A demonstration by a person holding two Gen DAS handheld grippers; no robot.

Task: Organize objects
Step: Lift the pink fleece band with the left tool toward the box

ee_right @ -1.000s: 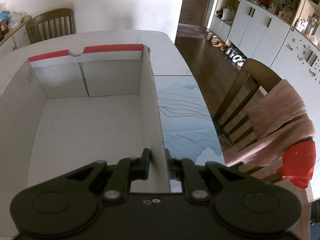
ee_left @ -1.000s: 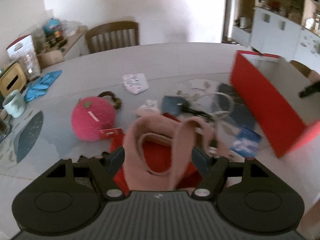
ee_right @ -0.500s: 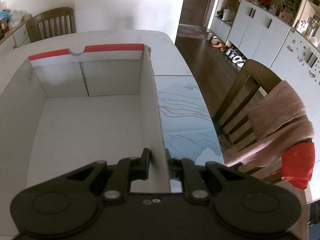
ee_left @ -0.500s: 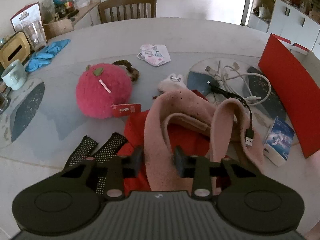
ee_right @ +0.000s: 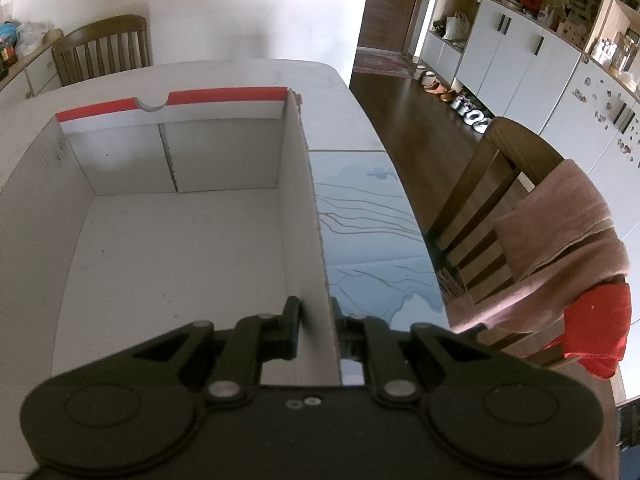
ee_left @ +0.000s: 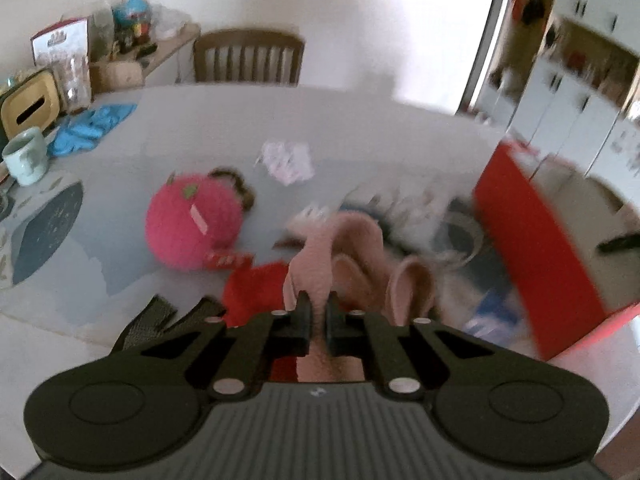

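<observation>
At lower centre of the left wrist view, the left gripper [ee_left: 316, 312] has its jaws nearly together, pinching a fold of a pink fabric item [ee_left: 344, 252]; the jaws have just been closing, with that fabric between them. The pink item rises from the fingers toward mid-frame, loops visible at its right side. Beneath and left of it lies a red cloth [ee_left: 256, 288]. A round pink plush toy [ee_left: 192, 228] sits left of centre on the table [ee_left: 360, 128], with a brown hair tie [ee_left: 236, 184] touching its upper right edge. A small white patterned pouch [ee_left: 288, 160] lies above centre. Blue gloves [ee_left: 92, 128] and a pale green mug [ee_left: 26, 156] are at the left edge. The picture is motion-blurred on the right; a cable and a blue packet there are hard to make out. A red-sided cardboard box [ee_left: 532, 252] stands at the right.

Right wrist view: the right gripper [ee_right: 316, 316] is clamped on the box's right wall [ee_right: 304, 240], one finger inside, one outside, at lower centre. The box [ee_right: 160, 260] fills the left and centre of the frame, interior bare white, with a red strip along its far rim. A blue-patterned placemat [ee_right: 368, 232] lies just right of the wall. At the right, a wooden chair [ee_right: 492, 184] carries a pink towel [ee_right: 560, 232] and something red.
</observation>
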